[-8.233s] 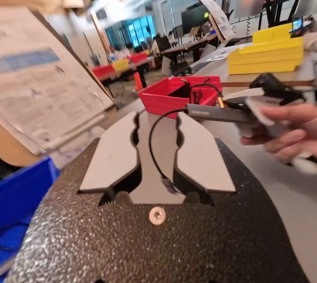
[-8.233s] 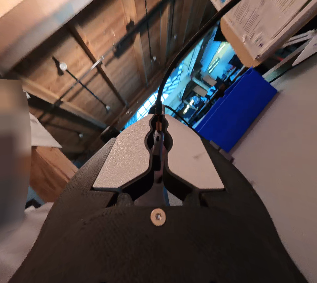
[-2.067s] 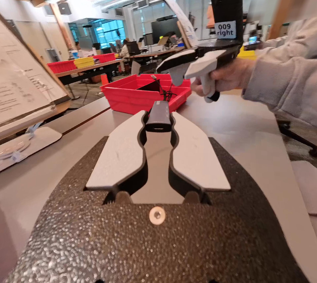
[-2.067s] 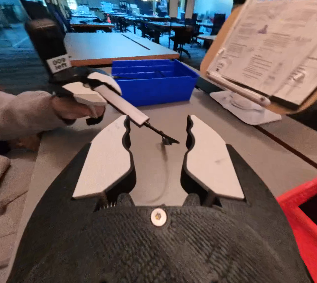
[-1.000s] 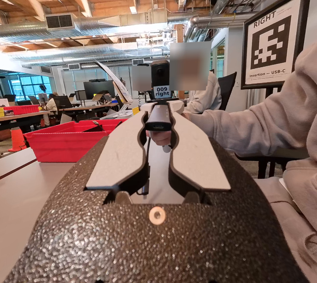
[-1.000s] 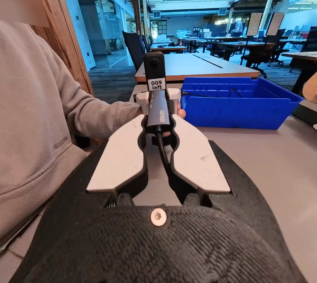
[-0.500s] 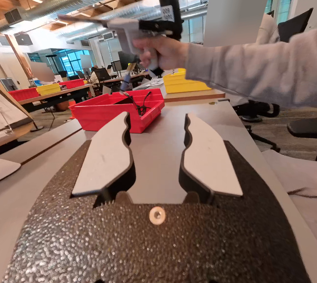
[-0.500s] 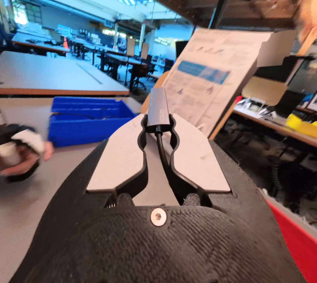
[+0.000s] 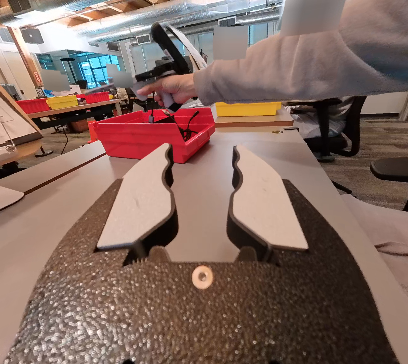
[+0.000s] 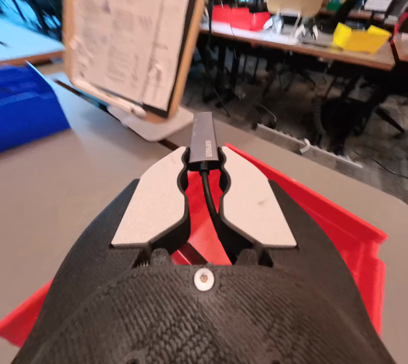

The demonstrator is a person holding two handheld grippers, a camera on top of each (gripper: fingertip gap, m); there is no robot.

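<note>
- Grey pads of the left gripper [image 9: 201,154] stand spread with nothing between them, over bare bench [image 9: 66,210]; room ahead is open up to the red bin [image 9: 154,139].
- Right gripper [image 10: 203,150] pinches a dark hub [image 10: 202,141] at its cabled end, hovering over the red bin's inside; cable [image 10: 209,194] trails down between the fingers.
- Nothing shows the hub set down yet.
- Farther off, a tilted board [image 10: 132,33] stands near the bench's far edge, a blue bin [image 10: 26,106] at the left; floor drops away beyond.

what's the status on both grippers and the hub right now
Left gripper open, empty, above the table. Right gripper shut on grey hub, over red bin. Cable trails between fingers.
</note>
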